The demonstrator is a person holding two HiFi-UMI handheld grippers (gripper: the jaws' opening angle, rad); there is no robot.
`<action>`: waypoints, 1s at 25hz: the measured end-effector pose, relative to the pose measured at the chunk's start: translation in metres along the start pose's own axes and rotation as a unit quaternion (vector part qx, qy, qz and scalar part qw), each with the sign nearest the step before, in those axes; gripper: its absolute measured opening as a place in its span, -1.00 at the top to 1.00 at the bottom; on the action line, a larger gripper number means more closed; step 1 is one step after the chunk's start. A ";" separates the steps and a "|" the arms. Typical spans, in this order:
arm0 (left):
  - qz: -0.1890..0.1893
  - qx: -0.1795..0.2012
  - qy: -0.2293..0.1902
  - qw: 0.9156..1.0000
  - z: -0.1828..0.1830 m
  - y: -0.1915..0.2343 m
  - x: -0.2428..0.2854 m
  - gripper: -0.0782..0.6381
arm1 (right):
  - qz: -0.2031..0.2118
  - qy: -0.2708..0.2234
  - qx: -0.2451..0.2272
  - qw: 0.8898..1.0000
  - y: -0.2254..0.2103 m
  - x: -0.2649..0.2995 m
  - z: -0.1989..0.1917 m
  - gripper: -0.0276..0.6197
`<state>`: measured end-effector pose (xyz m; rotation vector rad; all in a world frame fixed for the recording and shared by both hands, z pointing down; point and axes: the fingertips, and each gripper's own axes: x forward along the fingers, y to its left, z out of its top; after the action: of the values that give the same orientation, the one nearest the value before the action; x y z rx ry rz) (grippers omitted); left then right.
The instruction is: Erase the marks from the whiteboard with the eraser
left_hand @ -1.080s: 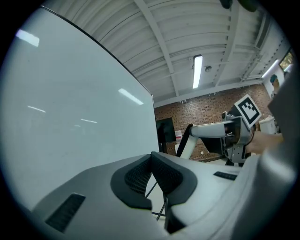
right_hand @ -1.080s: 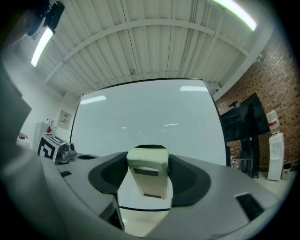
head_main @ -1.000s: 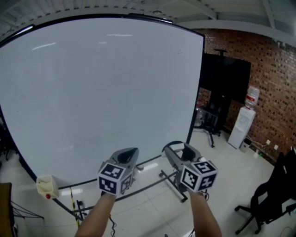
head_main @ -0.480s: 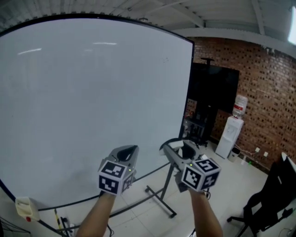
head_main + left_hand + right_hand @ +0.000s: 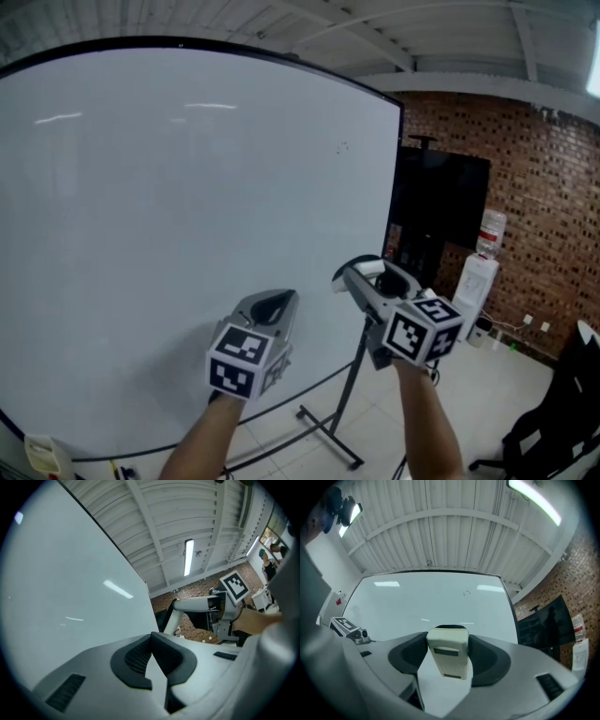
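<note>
My right tool [image 5: 360, 277] is clamped on the eraser [image 5: 447, 656]. Its dark pads press both long sides of the pale cream block, which stands upright between them, its end pointing towards the whiteboard [image 5: 187, 234]. The eraser is held out in front of the board and well apart from its face; through the right gripper view I see almost the whole board beyond it.

My left tool [image 5: 278, 302] carries nothing. Its jaws are together, the ribbed black pads [image 5: 136, 656] meeting in a narrow V, and it hangs beside the right tool, a little lower and to the left, also clear of the board.

The board is nearly all clean white, with only ceiling lights reflected in it. One small faint mark [image 5: 342, 146] sits high up near its right edge, above and slightly left of the eraser; in the right gripper view it lies just above the eraser's top end. I cannot make out its shape.

The board stands on a dark stand [image 5: 328, 427] on the pale tiled floor [image 5: 469, 412]. To its right are a black screen [image 5: 441, 202], a white water dispenser [image 5: 473, 281] and a brick wall [image 5: 548, 187], with a black chair [image 5: 562, 417] at the lower right
</note>
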<state>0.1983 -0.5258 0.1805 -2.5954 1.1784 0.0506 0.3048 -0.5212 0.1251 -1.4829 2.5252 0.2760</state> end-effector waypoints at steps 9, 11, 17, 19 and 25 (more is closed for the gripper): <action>0.054 0.027 -0.006 0.998 0.031 0.015 0.028 0.79 | 0.039 -0.066 -0.020 0.997 -0.043 0.068 0.073 0.09; 0.076 0.036 -0.002 0.996 0.038 0.020 0.039 0.79 | 0.048 -0.071 -0.025 0.996 -0.055 0.083 0.083 0.09; 0.128 0.048 0.013 0.991 0.044 0.025 0.059 0.79 | 0.088 -0.103 -0.028 0.990 -0.074 0.109 0.110 0.11; 0.142 0.054 0.015 0.988 0.047 0.025 0.062 0.79 | 0.100 -0.116 -0.039 0.987 -0.072 0.116 0.120 0.12; 0.190 0.078 0.024 0.978 0.047 0.030 0.058 0.79 | 0.133 -0.173 -0.074 0.973 -0.052 0.137 0.146 0.14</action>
<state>0.2185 -0.5743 0.1193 -2.2166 1.6108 -0.0240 0.2965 -0.6233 -0.0546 -1.0257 2.4482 0.7109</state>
